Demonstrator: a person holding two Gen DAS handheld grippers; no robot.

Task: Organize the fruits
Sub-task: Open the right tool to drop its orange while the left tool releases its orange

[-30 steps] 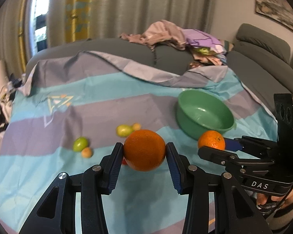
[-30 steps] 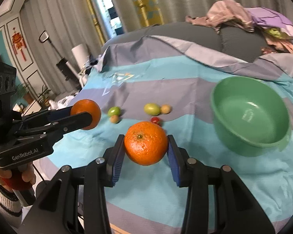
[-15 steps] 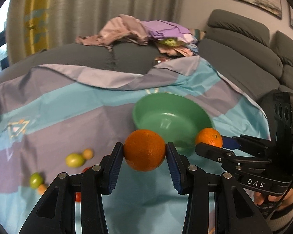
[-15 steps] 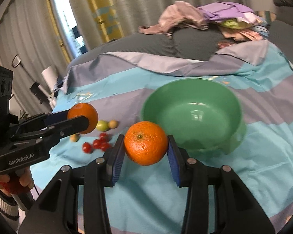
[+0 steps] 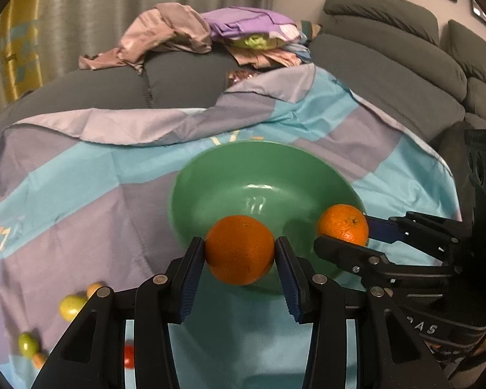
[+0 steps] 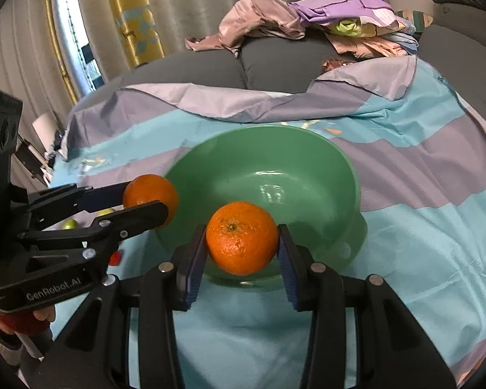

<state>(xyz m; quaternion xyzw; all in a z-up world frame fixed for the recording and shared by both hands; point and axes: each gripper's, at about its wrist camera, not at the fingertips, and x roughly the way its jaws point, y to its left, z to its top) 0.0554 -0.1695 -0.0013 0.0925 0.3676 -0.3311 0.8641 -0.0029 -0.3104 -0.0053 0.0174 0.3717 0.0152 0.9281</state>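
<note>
Each orange point(image 5: 239, 249) looked firm, round and smooth-skinned, liable to roll, so it was pinched across its widest part. The left claw point(image 5: 240, 259) and right claw point(image 6: 242, 253) each clamped one above the green bowl point(image 6: 307, 149).

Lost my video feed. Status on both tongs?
Left tongs shut on orange. Right tongs shut on second orange. Both at green bowl, bowl empty, path clear.

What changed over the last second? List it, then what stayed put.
Both grippers swung from the small loose fruit toward the green bowl, which now sits right behind each orange. Unchanged: left gripper still clamps its orange, right gripper its orange; bowl empty.
</note>
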